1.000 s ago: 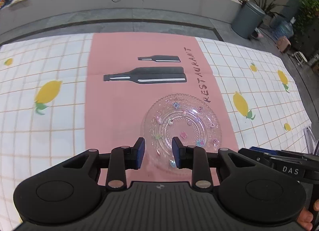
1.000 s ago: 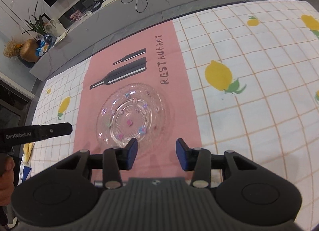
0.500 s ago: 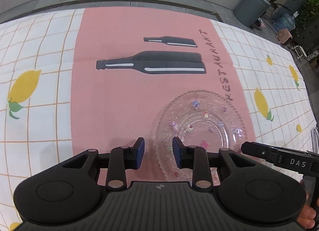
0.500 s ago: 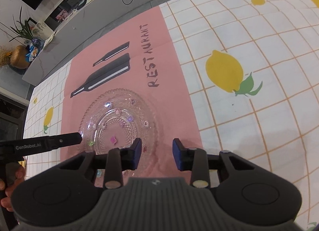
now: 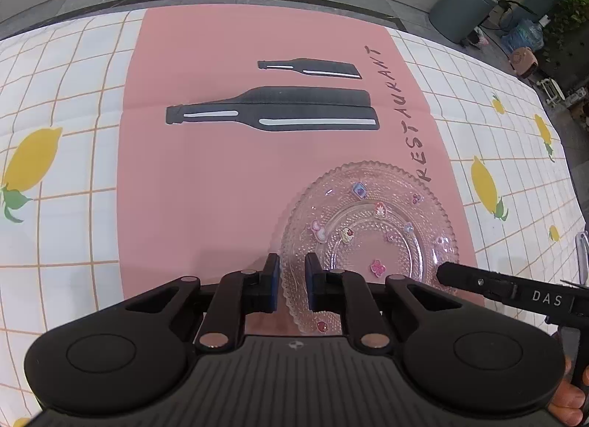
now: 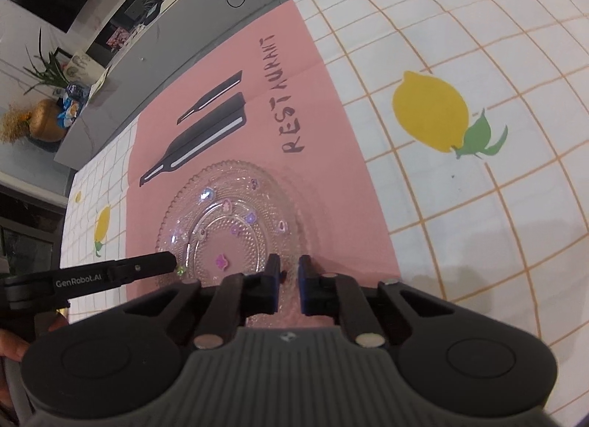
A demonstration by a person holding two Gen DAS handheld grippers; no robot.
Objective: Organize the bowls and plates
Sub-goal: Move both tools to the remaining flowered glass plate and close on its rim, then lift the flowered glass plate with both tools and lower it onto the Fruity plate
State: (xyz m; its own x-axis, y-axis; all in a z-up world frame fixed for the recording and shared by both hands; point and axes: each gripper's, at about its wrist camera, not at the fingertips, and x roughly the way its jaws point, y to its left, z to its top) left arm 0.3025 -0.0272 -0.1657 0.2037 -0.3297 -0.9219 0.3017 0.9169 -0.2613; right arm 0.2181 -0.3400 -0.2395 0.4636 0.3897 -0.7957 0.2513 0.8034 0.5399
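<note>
The glass plate [image 5: 368,239] is lying flat, no long axis really; its rim is clenched at 9 o'clock by the left gripper [image 5: 292,281] and at 3 o'clock by the right gripper [image 6: 289,285], jaws just closed.

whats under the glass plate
Through the clear glass plate you can see the pink placemat it rests on, with small coloured stickers dotting the glass. The near rim is hidden by the left gripper and right gripper, both clamped on it.
</note>
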